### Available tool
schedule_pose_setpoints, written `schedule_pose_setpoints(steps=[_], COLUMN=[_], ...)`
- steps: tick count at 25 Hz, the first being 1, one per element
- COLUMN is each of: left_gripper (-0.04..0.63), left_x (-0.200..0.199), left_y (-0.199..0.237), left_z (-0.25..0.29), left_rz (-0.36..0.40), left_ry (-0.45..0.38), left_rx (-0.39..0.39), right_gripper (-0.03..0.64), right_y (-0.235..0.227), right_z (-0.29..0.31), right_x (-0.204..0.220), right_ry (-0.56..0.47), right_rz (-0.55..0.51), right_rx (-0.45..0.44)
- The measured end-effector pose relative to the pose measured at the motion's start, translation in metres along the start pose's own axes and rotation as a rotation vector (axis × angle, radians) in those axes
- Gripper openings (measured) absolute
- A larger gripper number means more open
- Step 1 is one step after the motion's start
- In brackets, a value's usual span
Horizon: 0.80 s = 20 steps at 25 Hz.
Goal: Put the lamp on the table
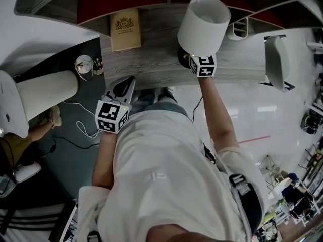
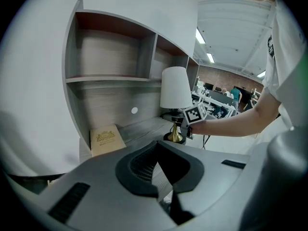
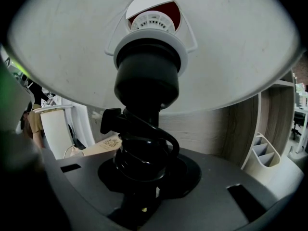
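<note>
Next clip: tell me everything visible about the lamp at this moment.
The lamp has a plain white tapered shade above a black socket with a switch knob and a looped black cord. Below these are a brass-looking stem and a dark round base, which appears to rest on the grey wood-grain table. The lamp stands upright. The right gripper is shut on its neck just under the socket.

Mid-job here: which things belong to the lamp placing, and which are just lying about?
In the job: lamp, clamped below its shade in the right tongs; grey wooden table under it.
Lying about: book on the table; white organiser right of the lamp; left tongs, empty.
</note>
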State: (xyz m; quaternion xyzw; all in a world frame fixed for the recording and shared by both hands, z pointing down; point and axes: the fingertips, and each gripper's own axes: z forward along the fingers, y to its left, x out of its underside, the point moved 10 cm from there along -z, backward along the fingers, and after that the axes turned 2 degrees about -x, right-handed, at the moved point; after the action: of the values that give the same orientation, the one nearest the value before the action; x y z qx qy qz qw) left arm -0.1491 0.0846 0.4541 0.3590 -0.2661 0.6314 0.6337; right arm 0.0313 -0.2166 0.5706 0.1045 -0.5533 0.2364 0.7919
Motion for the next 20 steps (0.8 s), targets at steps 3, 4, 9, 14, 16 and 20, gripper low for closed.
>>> schedule_pose_setpoints(steps=[3, 4, 9, 14, 16, 20], left_gripper=[0.014, 0.014, 0.014, 0.014, 0.014, 0.014], left_x=[0.003, 0.004, 0.006, 0.007, 0.007, 0.008], left_y=[0.004, 0.005, 0.007, 0.008, 0.007, 0.008], left_z=[0.0, 0.0, 0.0, 0.001, 0.001, 0.002], left_rz=[-0.004, -0.006, -0.013, -0.014, -0.015, -0.018], left_ry=[0.011, 0.014, 0.022, 0.024, 0.024, 0.027], left_rx=[-0.001, -0.004, -0.007, -0.005, -0.005, -0.006], right_gripper=[0.123, 0.123, 0.124, 0.124, 0.124, 0.124], right_y=[-0.001, -0.002, -0.007, -0.007, -0.007, -0.007], right_z=[0.004, 0.005, 0.01, 0.012, 0.012, 0.013], right_x=[0.002, 0.003, 0.006, 0.007, 0.008, 0.014], right_ry=[-0.014, -0.019, -0.039, -0.053, -0.052, -0.044], right_rz=[-0.016, -0.022, -0.051, -0.063, -0.064, -0.066], right_rx=[0.004, 0.005, 0.017, 0.022, 0.029, 0.037])
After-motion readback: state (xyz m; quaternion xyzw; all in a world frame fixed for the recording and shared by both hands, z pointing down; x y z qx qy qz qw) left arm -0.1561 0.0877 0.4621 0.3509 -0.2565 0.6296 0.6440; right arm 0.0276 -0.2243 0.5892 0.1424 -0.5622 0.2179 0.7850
